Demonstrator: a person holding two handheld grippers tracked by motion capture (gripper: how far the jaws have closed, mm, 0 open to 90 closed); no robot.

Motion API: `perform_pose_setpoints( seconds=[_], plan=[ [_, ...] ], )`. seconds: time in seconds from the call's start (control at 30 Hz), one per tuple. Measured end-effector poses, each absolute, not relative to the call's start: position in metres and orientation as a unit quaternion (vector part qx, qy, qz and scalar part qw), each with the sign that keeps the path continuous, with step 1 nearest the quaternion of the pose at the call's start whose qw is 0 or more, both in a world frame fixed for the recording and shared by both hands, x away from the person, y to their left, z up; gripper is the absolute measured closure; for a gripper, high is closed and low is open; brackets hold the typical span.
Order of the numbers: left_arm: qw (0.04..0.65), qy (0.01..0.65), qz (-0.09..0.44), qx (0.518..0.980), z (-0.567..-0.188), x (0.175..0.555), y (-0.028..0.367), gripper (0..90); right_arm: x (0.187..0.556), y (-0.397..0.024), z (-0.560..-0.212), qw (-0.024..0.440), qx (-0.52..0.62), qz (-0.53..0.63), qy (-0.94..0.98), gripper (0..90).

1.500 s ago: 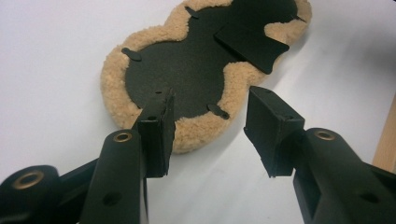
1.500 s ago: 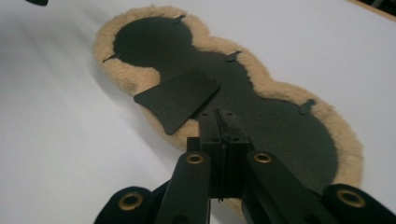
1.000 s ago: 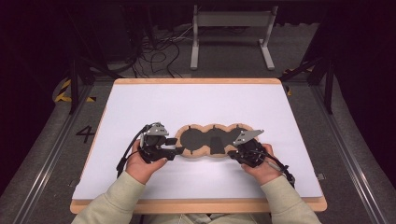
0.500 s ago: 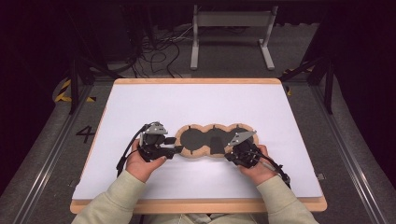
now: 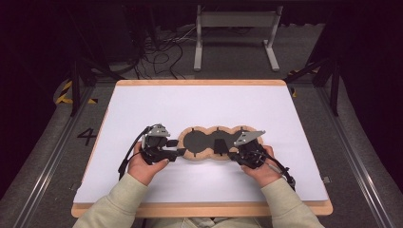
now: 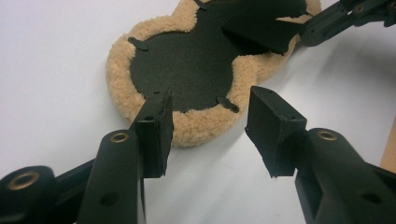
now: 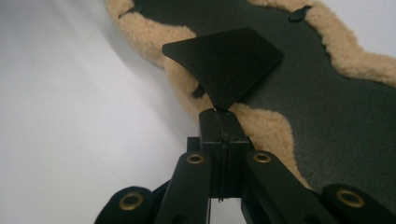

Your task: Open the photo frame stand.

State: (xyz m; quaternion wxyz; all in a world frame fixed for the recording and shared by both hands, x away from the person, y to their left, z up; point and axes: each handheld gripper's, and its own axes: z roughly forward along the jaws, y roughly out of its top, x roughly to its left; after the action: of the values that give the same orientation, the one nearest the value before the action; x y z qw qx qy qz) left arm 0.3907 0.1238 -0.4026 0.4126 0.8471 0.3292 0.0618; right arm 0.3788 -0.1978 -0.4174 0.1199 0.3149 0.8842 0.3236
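Note:
A three-lobed pad (image 5: pixel 197 141) with a black face and a tan fleece rim lies flat on the white table (image 5: pixel 199 104). My right gripper (image 5: pixel 231 154) is at the pad's near edge, shut on the tip of a black flap (image 7: pixel 226 63) that it holds lifted off the pad's face (image 7: pixel 327 93). My left gripper (image 5: pixel 179 146) is at the left lobe, open. In the left gripper view its jaws (image 6: pixel 210 126) stand apart on either side of the fleece rim (image 6: pixel 196 133) without pressing it. That view also has the raised flap (image 6: pixel 261 30) and the right gripper (image 6: pixel 322 25) farther off.
The white table top has a wooden border (image 5: pixel 199 209) along its front. A metal stand (image 5: pixel 235 35) and loose cables (image 5: pixel 161 52) sit on the dark floor behind the table. The person's sleeves (image 5: pixel 111 209) come in from the bottom.

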Motion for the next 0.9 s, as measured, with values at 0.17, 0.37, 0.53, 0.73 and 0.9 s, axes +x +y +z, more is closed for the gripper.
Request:
perform_pose_setpoints(
  seconds=[0.17, 0.37, 0.53, 0.73, 0.9],
  plan=[
    [0.411, 0.334, 0.061, 0.846, -0.405, 0.392, 0.125, 51.0, 0.381, -0.200, -0.408, 0.132, 0.320, 0.352, 0.870, 90.0],
    [0.409, 0.339, 0.061, 0.845, -0.406, 0.392, 0.128, 51.0, 0.383, -0.200, -0.406, 0.138, 0.331, 0.364, 0.860, 90.0],
    [0.407, 0.343, 0.061, 0.844, -0.408, 0.393, 0.130, 50.8, 0.383, -0.200, -0.406, 0.138, 0.331, 0.363, 0.860, 90.0],
    [0.406, 0.365, 0.063, 0.835, -0.411, 0.400, 0.136, 46.1, 0.381, -0.205, -0.406, 0.141, 0.324, 0.331, 0.875, 90.0],
    [0.408, 0.380, 0.070, 0.827, -0.412, 0.406, 0.140, 43.0, 0.383, -0.222, -0.399, 0.153, 0.348, 0.344, 0.859, 79.6]
  ],
)
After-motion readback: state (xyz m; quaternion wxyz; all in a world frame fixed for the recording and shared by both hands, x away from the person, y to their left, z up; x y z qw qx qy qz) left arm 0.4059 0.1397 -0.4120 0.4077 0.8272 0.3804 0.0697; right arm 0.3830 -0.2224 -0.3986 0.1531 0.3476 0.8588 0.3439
